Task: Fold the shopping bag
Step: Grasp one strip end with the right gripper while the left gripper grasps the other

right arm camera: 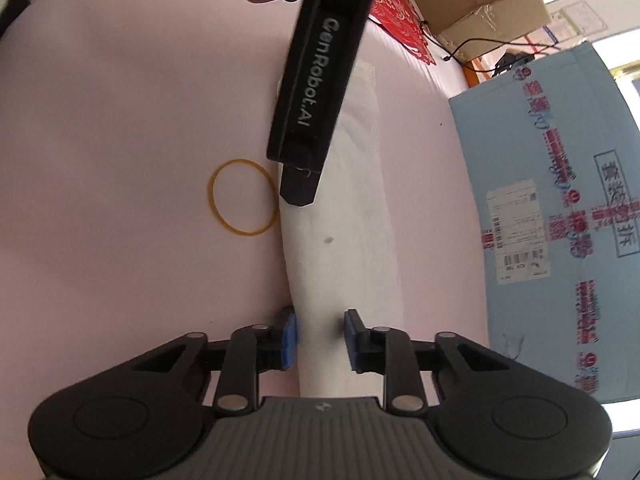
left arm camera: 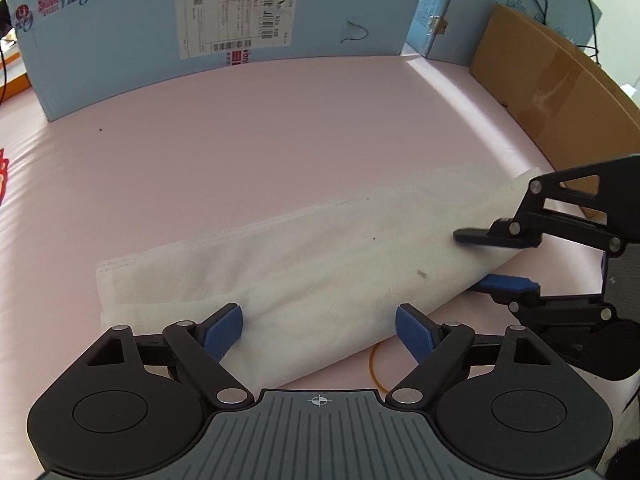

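The white shopping bag (left arm camera: pixel 320 256) lies on the pink mat (left arm camera: pixel 240 140), folded into a long narrow strip. My left gripper (left arm camera: pixel 320 330) stands open over the strip's near side, its blue pads wide apart with the cloth between them. My right gripper (left arm camera: pixel 480 260) holds the strip's right end, one finger on top and the blue pad below. In the right wrist view, the right gripper (right arm camera: pixel 320 336) has its pads closed on the bag (right arm camera: pixel 344 220), which runs away from the camera. The left gripper (right arm camera: pixel 300 188) reaches down over it from above.
A yellow rubber band (right arm camera: pixel 242 233) lies on the mat beside the bag, also partly seen as a rubber band (left arm camera: pixel 371 364) near my left gripper. Blue cardboard walls (left arm camera: pixel 120 60) and a brown cardboard sheet (left arm camera: pixel 540 80) border the mat. A red paper cutting (right arm camera: pixel 400 20) lies at the far edge.
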A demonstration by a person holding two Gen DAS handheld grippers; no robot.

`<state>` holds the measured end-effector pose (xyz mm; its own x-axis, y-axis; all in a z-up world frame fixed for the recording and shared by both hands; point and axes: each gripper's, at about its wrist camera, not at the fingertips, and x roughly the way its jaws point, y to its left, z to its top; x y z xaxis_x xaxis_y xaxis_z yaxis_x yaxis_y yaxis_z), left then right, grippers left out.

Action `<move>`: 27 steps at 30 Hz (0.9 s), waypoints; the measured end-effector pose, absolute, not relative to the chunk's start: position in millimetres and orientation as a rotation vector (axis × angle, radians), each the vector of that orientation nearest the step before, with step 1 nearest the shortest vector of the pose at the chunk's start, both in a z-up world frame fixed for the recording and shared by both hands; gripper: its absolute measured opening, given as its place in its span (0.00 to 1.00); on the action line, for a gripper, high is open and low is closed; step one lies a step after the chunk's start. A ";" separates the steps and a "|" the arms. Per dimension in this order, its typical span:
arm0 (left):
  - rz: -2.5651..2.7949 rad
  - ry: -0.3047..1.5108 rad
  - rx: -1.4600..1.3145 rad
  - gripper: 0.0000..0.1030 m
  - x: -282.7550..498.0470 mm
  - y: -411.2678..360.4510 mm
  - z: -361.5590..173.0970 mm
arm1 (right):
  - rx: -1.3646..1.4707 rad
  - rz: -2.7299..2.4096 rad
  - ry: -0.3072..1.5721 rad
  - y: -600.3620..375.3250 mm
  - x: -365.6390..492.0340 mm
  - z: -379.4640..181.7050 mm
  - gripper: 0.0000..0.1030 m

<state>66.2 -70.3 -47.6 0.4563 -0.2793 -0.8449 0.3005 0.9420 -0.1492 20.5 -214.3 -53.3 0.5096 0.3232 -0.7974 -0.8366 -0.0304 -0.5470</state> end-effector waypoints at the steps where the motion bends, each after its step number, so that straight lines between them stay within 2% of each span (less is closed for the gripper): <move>1: -0.384 1.008 0.041 0.84 62.9 -68.9 -44.2 | -1.222 1.007 0.562 -214.8 27.6 -48.3 0.16; 4: -0.504 0.870 0.249 0.84 45.9 -74.1 -30.9 | -1.025 1.040 0.716 -219.1 57.9 -32.7 0.16; 8: -0.576 0.891 0.483 0.83 46.1 -82.9 -40.3 | -0.898 1.099 0.826 -223.9 87.4 -22.7 0.16; 11: -0.566 0.922 0.484 0.70 61.2 -77.7 -38.9 | -0.829 1.121 0.874 -226.3 101.9 -16.3 0.15; 13: -0.575 0.961 0.467 0.40 70.9 -71.8 -32.1 | -0.806 1.131 0.883 -227.6 106.2 -11.0 0.14; 15: -0.600 1.006 0.471 0.31 74.7 -67.5 -27.7 | -0.779 1.156 0.906 -228.1 106.3 -5.0 0.13; 19: -0.716 1.133 0.378 0.28 74.9 -50.2 -23.1 | -0.636 1.238 1.045 -231.9 114.8 3.1 0.13; 23: -0.740 1.232 0.170 0.28 95.5 -24.9 -27.2 | -0.459 1.237 1.204 -233.2 147.8 -1.6 0.13; 27: -0.711 1.290 -0.057 0.29 116.1 4.6 -40.6 | -0.250 1.168 1.317 -249.0 178.1 -13.5 0.19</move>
<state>116.1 4.6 -40.6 0.0982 -0.5109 -0.8540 0.4496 0.7884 -0.4199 178.1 -249.0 -13.5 -0.1819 0.5177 -0.8360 -0.7685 0.4555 0.4493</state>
